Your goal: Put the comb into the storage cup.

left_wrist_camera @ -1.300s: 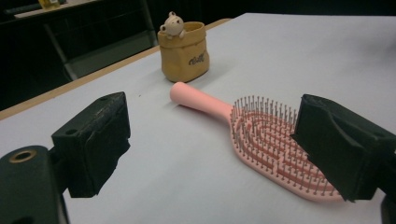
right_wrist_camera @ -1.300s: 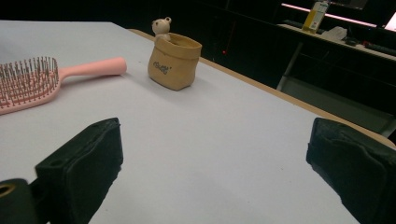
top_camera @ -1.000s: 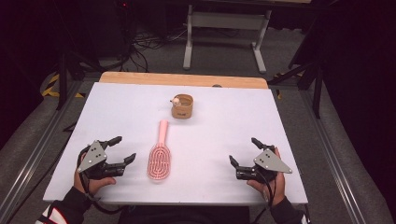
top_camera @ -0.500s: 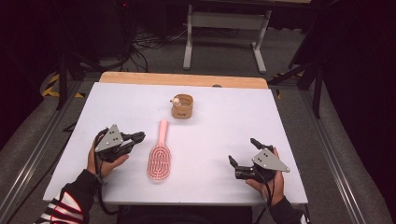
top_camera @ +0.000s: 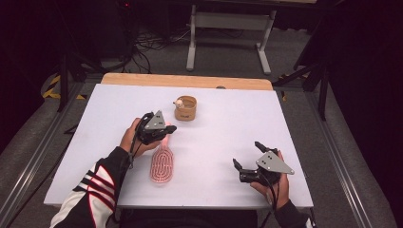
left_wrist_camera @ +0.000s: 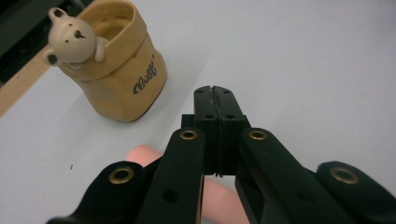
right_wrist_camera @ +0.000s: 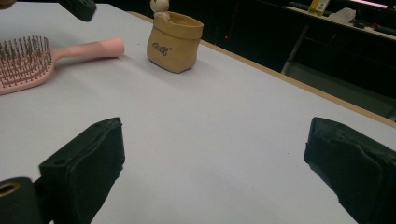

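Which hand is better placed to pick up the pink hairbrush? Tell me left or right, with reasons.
Left. The left tool, jaws shut with nothing between them, hovers right over the pink plastic hairbrush's handle. The right tool, jaws open, sits apart near the white table's front right corner.

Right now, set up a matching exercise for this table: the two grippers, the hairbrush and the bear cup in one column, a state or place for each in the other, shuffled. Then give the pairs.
Column one:
1. left gripper
2. right gripper
3. pink hairbrush
4. tan bear cup

Column two:
A. stands upright toward the far edge of the white table
B. jaws wide apart, nothing between them
C. lies flat, bristles up
D. jaws pressed together, empty, above the brush handle

Pairs: 1-D, 2-B, 3-C, 4-A
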The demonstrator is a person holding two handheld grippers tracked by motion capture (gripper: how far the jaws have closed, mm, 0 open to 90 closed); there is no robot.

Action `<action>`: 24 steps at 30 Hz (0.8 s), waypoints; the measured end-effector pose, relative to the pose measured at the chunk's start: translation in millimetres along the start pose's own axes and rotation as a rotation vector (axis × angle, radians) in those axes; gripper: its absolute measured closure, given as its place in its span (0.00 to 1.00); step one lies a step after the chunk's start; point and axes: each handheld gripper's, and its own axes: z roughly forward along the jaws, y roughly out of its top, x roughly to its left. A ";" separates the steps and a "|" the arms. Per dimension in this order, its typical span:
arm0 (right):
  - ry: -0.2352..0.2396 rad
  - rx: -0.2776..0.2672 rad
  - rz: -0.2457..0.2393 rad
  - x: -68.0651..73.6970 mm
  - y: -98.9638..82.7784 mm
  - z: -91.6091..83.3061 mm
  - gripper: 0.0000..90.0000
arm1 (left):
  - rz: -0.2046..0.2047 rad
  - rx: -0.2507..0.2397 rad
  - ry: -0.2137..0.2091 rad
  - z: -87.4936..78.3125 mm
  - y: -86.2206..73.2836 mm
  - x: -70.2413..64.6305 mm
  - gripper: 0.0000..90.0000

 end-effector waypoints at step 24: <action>0.008 0.012 0.010 -2.8 -2.6 1.0 0.08 | -0.006 0.294 -0.043 57.0 -1.9 29.7 1.00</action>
